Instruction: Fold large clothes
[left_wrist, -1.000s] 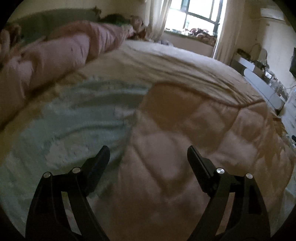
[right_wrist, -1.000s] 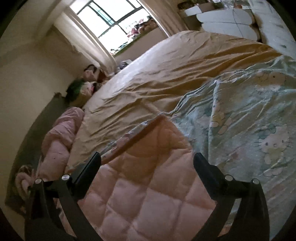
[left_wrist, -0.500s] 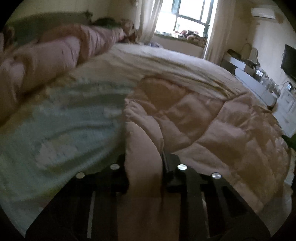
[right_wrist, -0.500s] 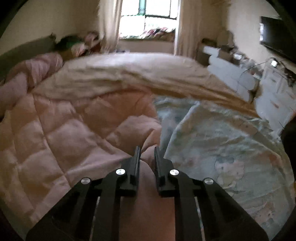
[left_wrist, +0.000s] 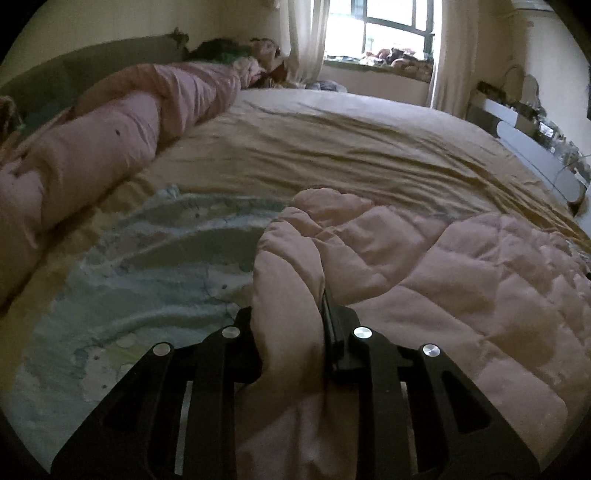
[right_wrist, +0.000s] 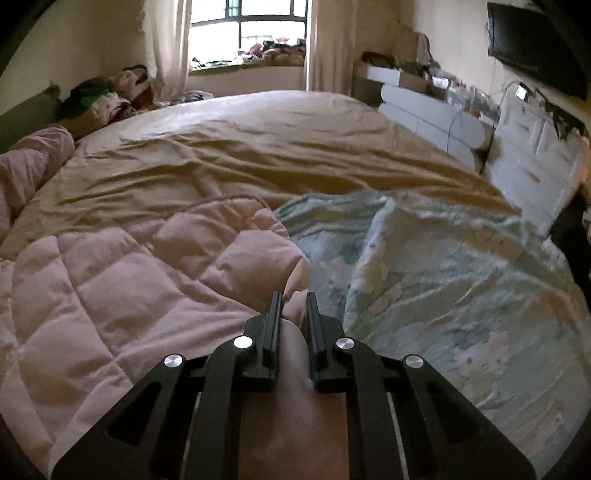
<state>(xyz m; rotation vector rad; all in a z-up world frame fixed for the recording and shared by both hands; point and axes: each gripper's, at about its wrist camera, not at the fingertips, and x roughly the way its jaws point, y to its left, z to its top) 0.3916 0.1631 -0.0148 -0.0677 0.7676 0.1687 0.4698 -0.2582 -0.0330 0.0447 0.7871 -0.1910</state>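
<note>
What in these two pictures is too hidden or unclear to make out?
- Left wrist view: the left gripper fingertips are buried in a fold of the pink quilt.
- Right wrist view: the quilt's near edge is cut off by the frame.
- Both views: items on the windowsill are too small to identify.

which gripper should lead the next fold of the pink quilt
Neither clearly: the left gripper and right gripper are each shut on a bunched edge of the pink quilt, so both should probably lift together.
</note>
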